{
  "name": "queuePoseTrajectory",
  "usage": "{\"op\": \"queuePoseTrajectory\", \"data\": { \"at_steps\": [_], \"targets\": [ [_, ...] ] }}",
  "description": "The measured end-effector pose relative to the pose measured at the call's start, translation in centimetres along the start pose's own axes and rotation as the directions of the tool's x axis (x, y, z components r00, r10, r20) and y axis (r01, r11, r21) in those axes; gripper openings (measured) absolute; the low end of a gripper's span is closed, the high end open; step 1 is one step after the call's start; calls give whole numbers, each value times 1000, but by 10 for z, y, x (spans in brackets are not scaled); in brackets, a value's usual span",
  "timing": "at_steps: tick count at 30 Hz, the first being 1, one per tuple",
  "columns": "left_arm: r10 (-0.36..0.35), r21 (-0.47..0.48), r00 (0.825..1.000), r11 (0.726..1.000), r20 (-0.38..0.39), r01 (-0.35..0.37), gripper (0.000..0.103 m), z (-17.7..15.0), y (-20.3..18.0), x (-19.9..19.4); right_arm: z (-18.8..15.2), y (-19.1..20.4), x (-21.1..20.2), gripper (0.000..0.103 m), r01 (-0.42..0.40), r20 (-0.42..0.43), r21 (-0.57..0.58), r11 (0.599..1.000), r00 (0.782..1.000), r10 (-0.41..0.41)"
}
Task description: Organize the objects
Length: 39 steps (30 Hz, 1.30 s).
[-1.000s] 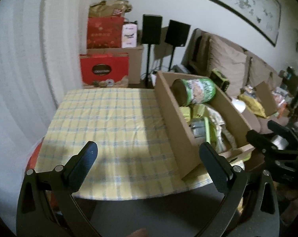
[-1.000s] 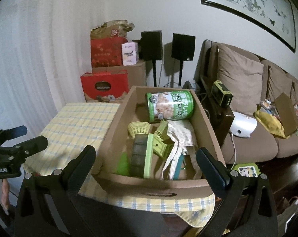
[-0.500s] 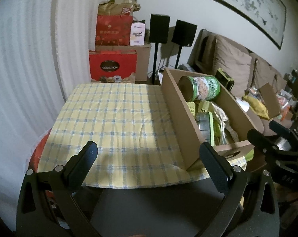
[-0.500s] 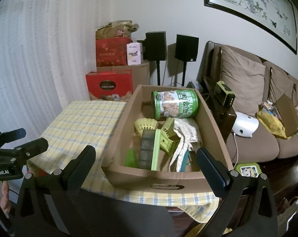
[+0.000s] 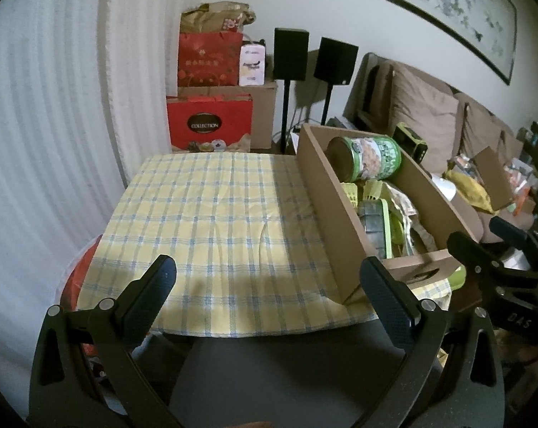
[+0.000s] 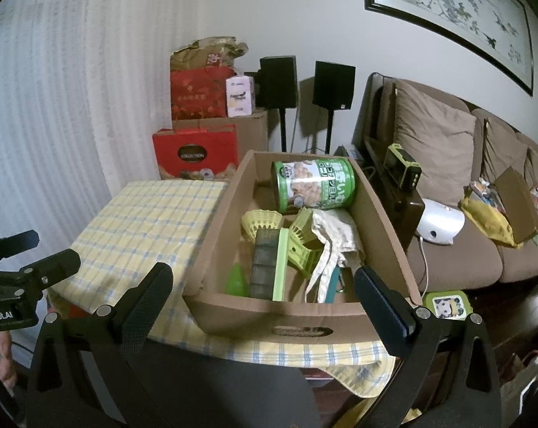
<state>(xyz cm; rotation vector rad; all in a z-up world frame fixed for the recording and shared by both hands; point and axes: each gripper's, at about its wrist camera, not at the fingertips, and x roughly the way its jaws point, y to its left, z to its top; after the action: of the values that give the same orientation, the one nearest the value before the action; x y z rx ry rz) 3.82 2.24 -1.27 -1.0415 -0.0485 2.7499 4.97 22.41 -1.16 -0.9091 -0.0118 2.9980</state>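
A cardboard box (image 6: 294, 321) (image 5: 326, 192) stands on the right part of a table with a yellow checked cloth (image 5: 212, 221) (image 6: 151, 221). Inside lie a green can on its side (image 6: 313, 185) (image 5: 367, 158), yellow-green shuttlecocks (image 6: 262, 223), a green-edged dark container (image 6: 269, 264), a pale cloth (image 6: 335, 235) and other small things. My left gripper (image 5: 267, 285) hangs open before the table's near edge, holding nothing. My right gripper (image 6: 263, 285) is open in front of the box's near wall, also holding nothing.
Red gift boxes (image 5: 208, 125) and cardboard cartons are stacked against the far wall beside two black speakers on stands (image 5: 290, 53). A brown sofa (image 6: 458, 214) with cushions and clutter runs along the right. A white curtain (image 5: 47, 142) hangs at the left.
Both grippers have drawn back and risen a little from the table, so the table and box look smaller and farther. Both stay open. Nothing on the table has moved.
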Motion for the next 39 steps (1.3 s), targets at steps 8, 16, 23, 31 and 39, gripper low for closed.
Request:
{"op": "queuePoseTrajectory", "data": {
  "at_steps": [8, 16, 23, 31, 39],
  "targets": [
    [3, 1, 1000, 1000, -5, -3, 103, 0, -1, 1, -1, 3, 4, 102, -4, -8, -1, 1000, 1000, 4],
    [2, -14, 1000, 1000, 1, -2, 103, -2, 2, 1, -2, 0, 5, 102, -6, -13, 4, 1000, 1000, 6],
    [1, -17, 1000, 1000, 0, -1, 103, -2, 2, 1, -2, 0, 4, 102, -6, -13, 3, 1000, 1000, 6],
    [-11, -17, 1000, 1000, 6, 11, 103, -4, 3, -2, -2, 0, 5, 102, -5, -12, 4, 1000, 1000, 5],
    [-30, -28, 1000, 999, 9, 30, 103, -3, 5, -2, -2, 0, 4, 102, -4, -14, 11, 1000, 1000, 4]
  ]
}}
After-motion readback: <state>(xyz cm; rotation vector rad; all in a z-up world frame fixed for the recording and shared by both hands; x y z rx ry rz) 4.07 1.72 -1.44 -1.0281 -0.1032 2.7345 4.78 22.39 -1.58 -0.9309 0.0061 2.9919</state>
